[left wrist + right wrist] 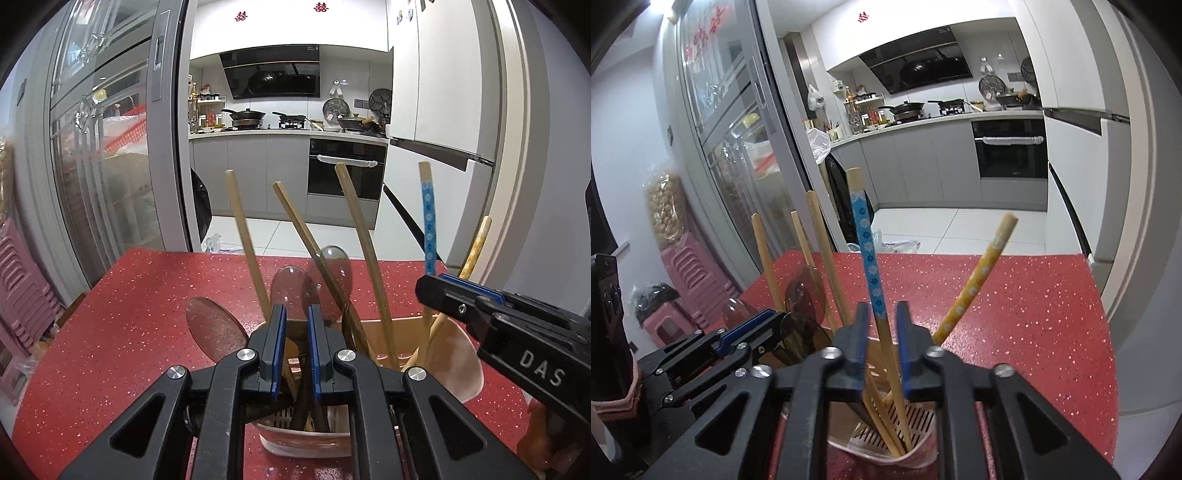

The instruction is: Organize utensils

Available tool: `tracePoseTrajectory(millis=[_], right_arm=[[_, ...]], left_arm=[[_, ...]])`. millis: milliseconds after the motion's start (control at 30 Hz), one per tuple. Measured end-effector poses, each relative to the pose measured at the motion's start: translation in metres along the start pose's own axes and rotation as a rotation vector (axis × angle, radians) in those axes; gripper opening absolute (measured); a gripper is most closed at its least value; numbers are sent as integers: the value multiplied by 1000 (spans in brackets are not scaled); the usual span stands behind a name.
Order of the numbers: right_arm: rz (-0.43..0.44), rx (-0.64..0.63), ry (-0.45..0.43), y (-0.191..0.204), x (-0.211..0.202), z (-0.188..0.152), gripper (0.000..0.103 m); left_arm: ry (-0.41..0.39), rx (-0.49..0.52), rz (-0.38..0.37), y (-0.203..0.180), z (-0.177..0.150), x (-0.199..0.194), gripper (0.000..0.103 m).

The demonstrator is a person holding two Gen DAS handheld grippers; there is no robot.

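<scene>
A pale utensil holder (303,439) is seen low in the centre of the left wrist view, standing on a red speckled table (129,314). It is filled with plain wooden chopsticks (245,240) and brown translucent spoons (216,328).

The left gripper (297,332) is held over the holder, its fingers slightly parted around the spoon handles, with no firm pinch visible.

In the right wrist view, the right gripper (881,332) fills the lower centre, its fingers set narrowly either side of a blue flowered chopstick (866,243); contact cannot be told. A yellow flowered chopstick (979,277) leans to the right.
</scene>
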State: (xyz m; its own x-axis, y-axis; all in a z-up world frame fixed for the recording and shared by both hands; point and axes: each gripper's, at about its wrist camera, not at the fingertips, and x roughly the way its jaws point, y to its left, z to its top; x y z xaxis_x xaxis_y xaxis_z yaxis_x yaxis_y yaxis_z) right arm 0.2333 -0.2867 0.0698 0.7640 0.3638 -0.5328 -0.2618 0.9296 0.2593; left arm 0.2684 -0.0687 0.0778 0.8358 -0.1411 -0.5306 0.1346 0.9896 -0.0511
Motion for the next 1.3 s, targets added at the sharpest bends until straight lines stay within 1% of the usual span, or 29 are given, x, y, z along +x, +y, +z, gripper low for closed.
tracePoseTrajectory(millis=[33, 167, 333, 400, 633, 767, 900, 933, 967, 1000, 1033, 1100, 1167, 1300], right_arm=[[2, 4, 1, 0, -1, 0, 37], [7, 17, -14, -1, -13, 2, 38], [5, 39, -38, -1, -29, 1, 49], [1, 41, -37, 0, -36, -1, 51], [-14, 49, -22, 2, -53, -8, 56], [-27, 78, 5, 2, -59, -13, 57], [-41, 93, 33, 1, -67, -22, 60], [-44, 95, 38, 1, -69, -25, 60], [-47, 98, 44, 2, -71, -28, 61], [-50, 100, 51, 3, -75, -31, 63], [-55, 101, 56, 3, -77, -34, 65], [-64, 102, 62, 4, -83, -40, 66], [-82, 97, 68, 7, -88, -47, 69], [-103, 96, 87, 11, -96, -60, 79]], left_arm=[[-2, -2, -1, 0, 0, 0, 37], [-3, -9, -10, 3, 2, -4, 37], [-15, 4, -20, 3, 5, -16, 37], [-16, 5, -23, 3, 5, -19, 37], [-9, 2, -15, 7, 3, -36, 37], [-1, -5, -12, 10, 0, -45, 37], [-3, -8, -19, 15, -6, -58, 37], [-4, -6, -19, 17, -9, -62, 39], [-5, -4, -17, 16, -11, -67, 45], [-5, -4, -14, 17, -14, -71, 79], [-7, -7, -6, 19, -17, -73, 103], [-50, -12, 13, 21, -25, -88, 103], [-38, 6, 9, 22, -31, -94, 103], [-8, 4, 1, 27, -45, -104, 103]])
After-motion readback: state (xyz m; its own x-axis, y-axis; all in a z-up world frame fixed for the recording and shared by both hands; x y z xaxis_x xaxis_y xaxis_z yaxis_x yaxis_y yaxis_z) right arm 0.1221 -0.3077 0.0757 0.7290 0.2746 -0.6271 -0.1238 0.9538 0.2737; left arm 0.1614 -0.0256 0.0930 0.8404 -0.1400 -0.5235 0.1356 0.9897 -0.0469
